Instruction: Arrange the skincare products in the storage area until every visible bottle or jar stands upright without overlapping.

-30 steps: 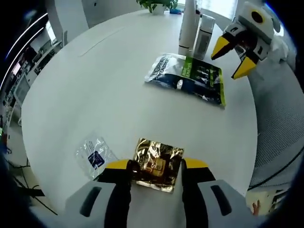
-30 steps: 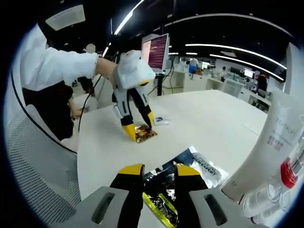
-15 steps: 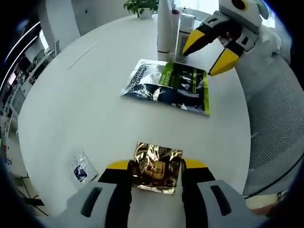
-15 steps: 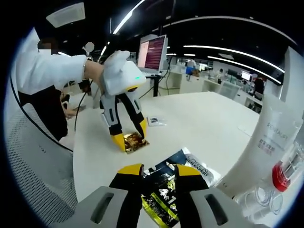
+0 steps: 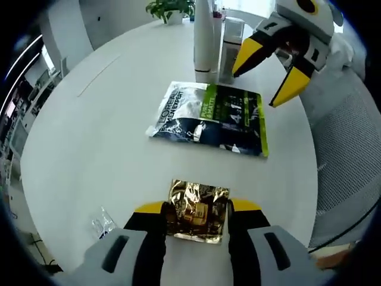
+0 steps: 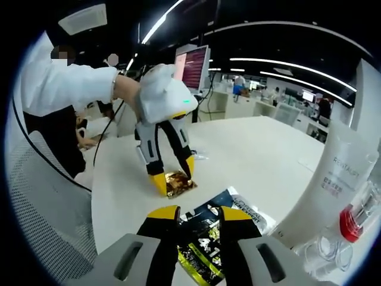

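Gold sachet between left hand-held gripper jaws

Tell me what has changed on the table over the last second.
The left gripper has dragged the gold sachet across the table toward the green and black packet, leaving the small clear sachet behind. The gold sachet stays between its jaws. The packet and the white tube kept their places, and the right gripper still hovers open over the packet's end.
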Demonstrator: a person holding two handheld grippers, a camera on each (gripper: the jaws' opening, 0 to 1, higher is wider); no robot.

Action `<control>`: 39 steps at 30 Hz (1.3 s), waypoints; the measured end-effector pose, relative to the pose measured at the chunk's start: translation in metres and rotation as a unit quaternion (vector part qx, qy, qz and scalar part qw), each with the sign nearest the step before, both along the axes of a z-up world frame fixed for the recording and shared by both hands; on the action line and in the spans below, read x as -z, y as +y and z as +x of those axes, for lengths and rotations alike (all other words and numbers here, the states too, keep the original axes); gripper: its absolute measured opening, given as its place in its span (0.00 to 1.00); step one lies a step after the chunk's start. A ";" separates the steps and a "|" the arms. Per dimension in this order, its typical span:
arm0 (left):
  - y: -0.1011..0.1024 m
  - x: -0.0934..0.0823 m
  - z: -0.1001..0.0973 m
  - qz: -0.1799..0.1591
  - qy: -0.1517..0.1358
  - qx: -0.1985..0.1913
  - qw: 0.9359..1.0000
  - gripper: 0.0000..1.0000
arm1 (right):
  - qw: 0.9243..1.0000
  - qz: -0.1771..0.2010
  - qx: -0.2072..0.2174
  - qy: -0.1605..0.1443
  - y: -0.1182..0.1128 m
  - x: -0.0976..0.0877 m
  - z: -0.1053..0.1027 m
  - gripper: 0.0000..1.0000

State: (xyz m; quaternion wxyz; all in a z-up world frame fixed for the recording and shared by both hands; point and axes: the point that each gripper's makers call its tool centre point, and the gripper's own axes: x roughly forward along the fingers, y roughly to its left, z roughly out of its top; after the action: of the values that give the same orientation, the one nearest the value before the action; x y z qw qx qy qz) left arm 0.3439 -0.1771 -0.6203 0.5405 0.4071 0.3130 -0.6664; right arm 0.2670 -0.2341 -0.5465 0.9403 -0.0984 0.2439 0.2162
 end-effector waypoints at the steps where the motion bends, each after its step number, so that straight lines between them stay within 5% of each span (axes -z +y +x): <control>1: -0.001 0.000 0.002 0.001 0.000 0.002 1.000 0.41 | 1.000 0.001 0.000 0.000 0.000 0.000 0.000 0.21; 12: -0.027 0.000 0.016 -0.005 0.000 0.006 1.000 0.41 | 1.000 0.001 -0.001 -0.003 -0.001 -0.003 0.001 0.21; 21: -0.047 -0.004 0.007 -0.009 -0.001 0.016 1.000 0.41 | 1.000 0.005 0.003 -0.004 -0.002 -0.005 0.002 0.22; 39: -0.053 -0.013 0.010 -0.018 -0.014 0.014 1.000 0.48 | 1.000 -0.001 0.003 -0.014 -0.005 -0.010 0.004 0.24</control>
State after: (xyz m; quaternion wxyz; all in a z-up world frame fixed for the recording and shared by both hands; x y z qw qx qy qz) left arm 0.3544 -0.2304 -0.6075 0.5426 0.4113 0.2874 -0.6736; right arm 0.2711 -0.2392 -0.5361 0.9442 -0.1018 0.2312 0.2115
